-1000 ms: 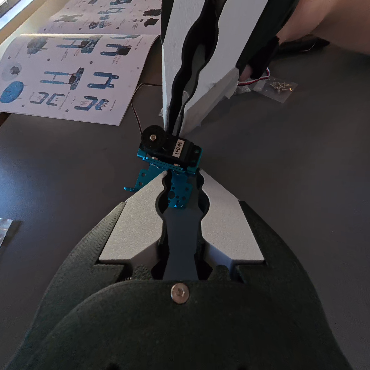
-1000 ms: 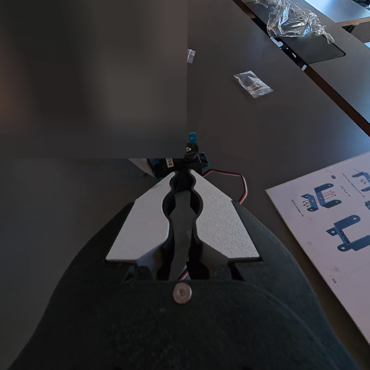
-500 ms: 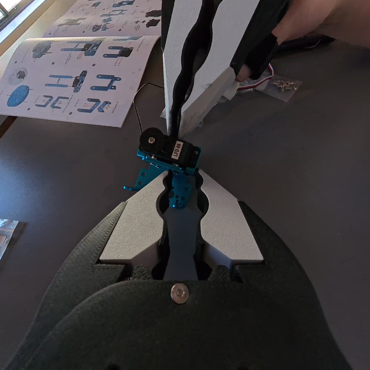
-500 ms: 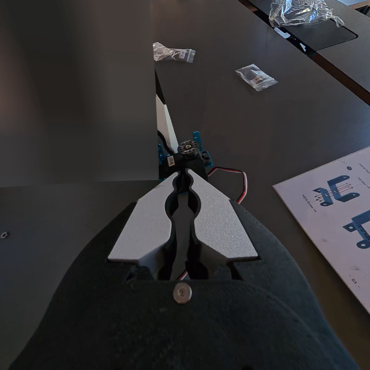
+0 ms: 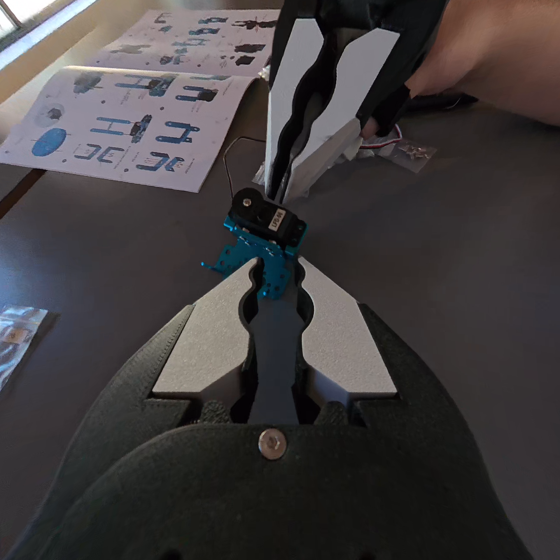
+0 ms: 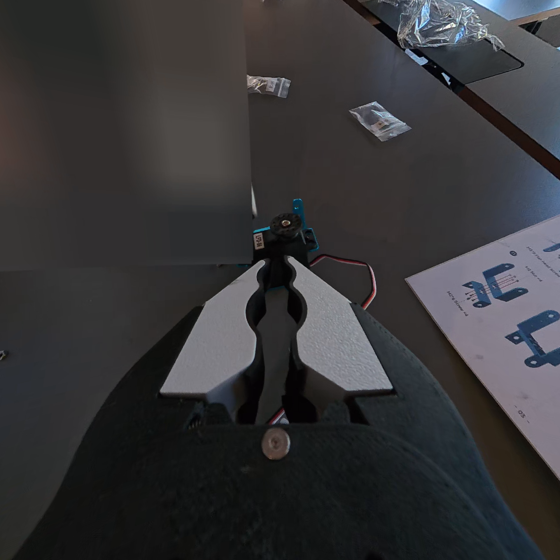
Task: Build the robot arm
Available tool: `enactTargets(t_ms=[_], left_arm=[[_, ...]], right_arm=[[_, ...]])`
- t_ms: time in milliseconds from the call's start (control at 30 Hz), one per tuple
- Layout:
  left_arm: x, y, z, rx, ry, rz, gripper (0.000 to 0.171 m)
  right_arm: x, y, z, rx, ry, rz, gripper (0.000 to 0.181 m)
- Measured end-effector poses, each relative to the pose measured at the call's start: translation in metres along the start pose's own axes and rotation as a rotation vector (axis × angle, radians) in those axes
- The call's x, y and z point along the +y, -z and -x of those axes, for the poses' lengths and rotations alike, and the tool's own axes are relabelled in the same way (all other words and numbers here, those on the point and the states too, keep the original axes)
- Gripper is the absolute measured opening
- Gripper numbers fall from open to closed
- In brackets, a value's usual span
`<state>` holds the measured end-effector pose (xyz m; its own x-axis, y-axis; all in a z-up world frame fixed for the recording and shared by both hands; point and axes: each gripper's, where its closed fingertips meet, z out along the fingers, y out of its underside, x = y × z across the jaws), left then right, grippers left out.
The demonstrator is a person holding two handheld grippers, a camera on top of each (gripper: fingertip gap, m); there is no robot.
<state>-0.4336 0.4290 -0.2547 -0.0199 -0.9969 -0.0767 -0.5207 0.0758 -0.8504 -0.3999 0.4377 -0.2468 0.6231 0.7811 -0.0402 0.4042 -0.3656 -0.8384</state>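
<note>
Dark matte table (image 5: 424, 272), sunlit at far edge; left gripper (image 5: 277, 262) clamped on blue bracket (image 5: 266, 272) at its tips; black servo (image 5: 266, 221) mounted just beyond; right gripper (image 6: 277, 260) clenched on servo's near end; open manual (image 5: 121, 121) farther left.

The tabletop (image 5: 424, 272) is seen as a smooth, matt dark grey surface. The left hand-held gripper (image 5: 277, 263) is formed of grainy white plastic fingers (image 5: 218, 327) set in rough, matt black plastic, with a shiny metal screw (image 5: 271, 444). The bracket (image 5: 257, 260) is glossy blue anodised metal, the servo (image 5: 266, 221) matt black plastic, the manual (image 5: 121, 121) smooth printed paper, and the bag (image 6: 380, 120) clear glossy plastic.
</note>
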Motion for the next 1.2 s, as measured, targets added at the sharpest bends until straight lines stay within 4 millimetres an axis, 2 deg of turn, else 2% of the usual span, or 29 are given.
enactTargets(t_ms=[100, 300, 467, 600, 667, 733, 900, 967, 1067, 1200], left_arm=[[0.017, 0.006, -0.008, 0.062, 0.047, 0.051, 0.016], [0.012, 0.001, -0.016, 0.081, 0.049, 0.061, 0.019], [0.023, -0.008, -0.022, 0.054, 0.025, 0.157, 0.02], [0.026, -0.016, -0.031, 0.097, 0.123, 0.192, 0.025], [0.027, -0.016, -0.03, 0.075, 0.102, 0.199, 0.022], [0.029, -0.016, -0.026, 0.02, 0.032, 0.205, 0.01], [0.028, -0.015, -0.027, 0.035, 0.018, 0.187, 0.01], [0.023, -0.012, -0.026, 0.05, 0.027, 0.147, 0.01], [0.0, -0.001, -0.019, 0.032, 0.042, 0.014, 0.009], [-0.034, 0.017, -0.021, 0.024, -0.01, -0.191, 0.009]], right_arm=[[-0.001, 0.001, 0.001, -0.005, -0.004, -0.008, 0.007], [0.002, 0.0, 0.004, -0.01, 0.015, 0.012, 0.009], [0.001, 0.004, 0.005, 0.007, 0.03, 0.014, 0.009], [-0.002, 0.01, 0.005, 0.02, 0.033, 0.0, 0.009], [-0.002, 0.013, 0.006, 0.025, 0.032, -0.001, 0.009], [-0.001, 0.016, 0.005, 0.037, 0.038, 0.004, 0.009], [-0.004, 0.023, 0.003, 0.051, 0.034, -0.007, 0.009], [-0.004, 0.026, 0.003, 0.05, 0.023, -0.009, 0.01], [-0.007, 0.03, 0.005, 0.022, -0.037, -0.019, 0.011], [-0.021, 0.038, 0.023, -0.166, -0.242, -0.103, 0.017]])
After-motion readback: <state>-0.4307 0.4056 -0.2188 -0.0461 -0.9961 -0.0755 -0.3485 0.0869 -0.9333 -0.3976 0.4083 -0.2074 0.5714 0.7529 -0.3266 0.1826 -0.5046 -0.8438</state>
